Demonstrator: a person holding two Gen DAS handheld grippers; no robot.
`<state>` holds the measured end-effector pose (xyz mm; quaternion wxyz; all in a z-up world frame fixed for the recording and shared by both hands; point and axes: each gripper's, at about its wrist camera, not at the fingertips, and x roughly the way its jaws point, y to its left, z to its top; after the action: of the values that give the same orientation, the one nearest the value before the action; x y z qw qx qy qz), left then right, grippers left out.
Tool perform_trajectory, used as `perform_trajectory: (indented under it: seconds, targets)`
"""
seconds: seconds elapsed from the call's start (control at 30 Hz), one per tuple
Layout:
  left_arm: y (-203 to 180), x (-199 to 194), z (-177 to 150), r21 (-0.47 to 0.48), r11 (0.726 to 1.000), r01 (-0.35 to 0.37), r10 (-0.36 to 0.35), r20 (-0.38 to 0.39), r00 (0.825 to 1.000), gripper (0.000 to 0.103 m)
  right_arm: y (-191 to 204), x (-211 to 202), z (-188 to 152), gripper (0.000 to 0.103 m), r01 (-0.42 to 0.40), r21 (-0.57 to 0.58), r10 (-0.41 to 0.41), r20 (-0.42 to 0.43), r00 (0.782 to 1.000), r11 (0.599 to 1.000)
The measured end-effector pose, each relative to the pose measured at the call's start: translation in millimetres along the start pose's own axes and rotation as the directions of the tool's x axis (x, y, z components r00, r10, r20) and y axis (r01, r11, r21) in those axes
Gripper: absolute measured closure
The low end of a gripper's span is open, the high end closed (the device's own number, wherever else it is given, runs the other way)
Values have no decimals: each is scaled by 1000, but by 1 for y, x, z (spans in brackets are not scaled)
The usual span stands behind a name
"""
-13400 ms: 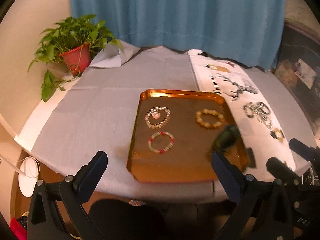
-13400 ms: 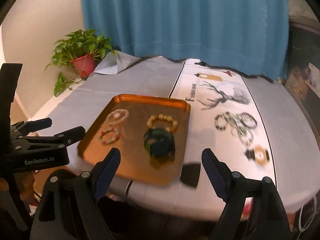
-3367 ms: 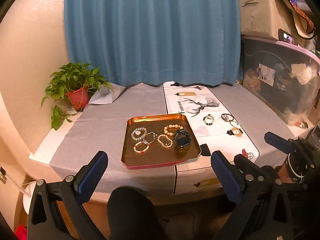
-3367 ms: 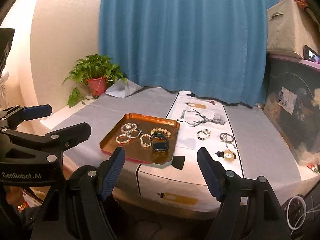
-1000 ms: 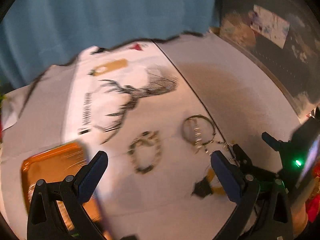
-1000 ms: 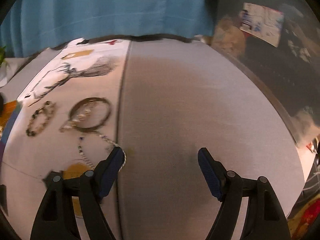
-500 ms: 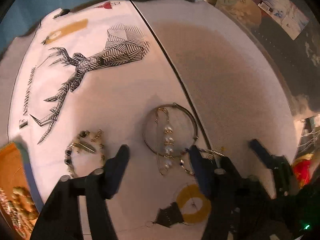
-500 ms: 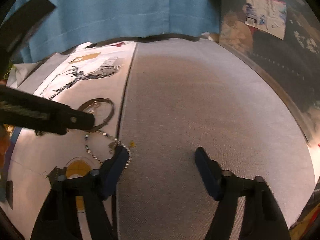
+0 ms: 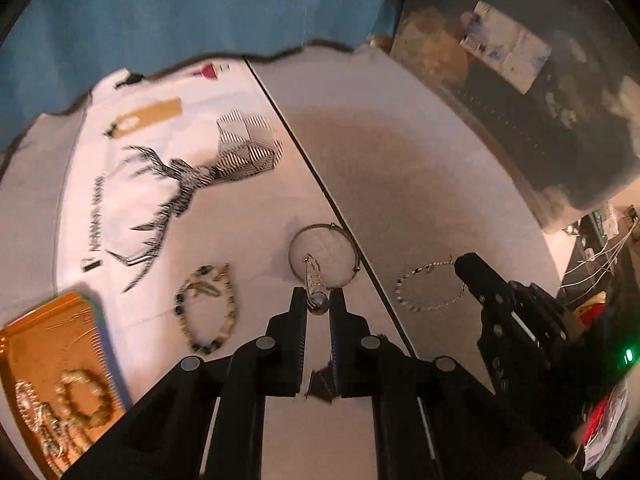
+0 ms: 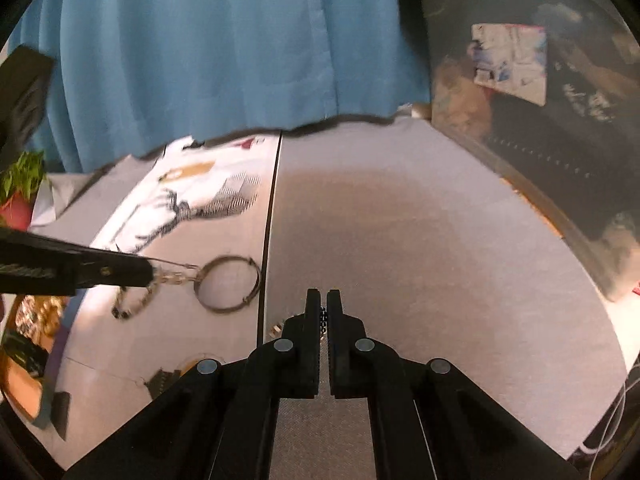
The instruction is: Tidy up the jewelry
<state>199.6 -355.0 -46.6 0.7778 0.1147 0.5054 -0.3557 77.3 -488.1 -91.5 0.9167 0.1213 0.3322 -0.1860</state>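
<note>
jewelry first, through my left wrist camera: my left gripper has its fingers pinched on the dangling charm of the wire bangle, whose hoop lies just beyond the tips toward 12 o'clock, straddling the seam of the deer-print runner. the charm's long axis runs straight along my fingers, so i judge a pull back toward 6 o'clock would drag the hoop after it. the beaded bracelet rests at 9 o'clock, the gold tray farther out at 8 o'clock, and the thin chain bracelet at 3 o'clock beside my right gripper. through my right wrist camera: the right tongs are pressed together on a small beaded bit of that chain, i think. the bangle lies at 10 o'clock, with my left tongs nearer the tray.
</note>
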Motion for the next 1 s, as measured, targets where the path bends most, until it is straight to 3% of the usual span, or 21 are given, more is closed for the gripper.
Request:
perform_trajectory:
  seconds: [0.4, 0.67, 1.0]
  targets:
    - [12, -106, -47, -22, 1000, 15, -11, 162, 987, 94, 31, -70, 0, 100, -2, -63, 4, 39, 999, 998]
    - [27, -175, -112, -70, 997, 28, -10, 242, 970, 94, 63, -124, -24, 100, -25, -119, 29, 39, 999, 993]
    - [45, -246, -200, -100, 995, 30, 4, 319, 948, 94, 136, -211, -68, 100, -109, -267, 126, 49, 991, 958]
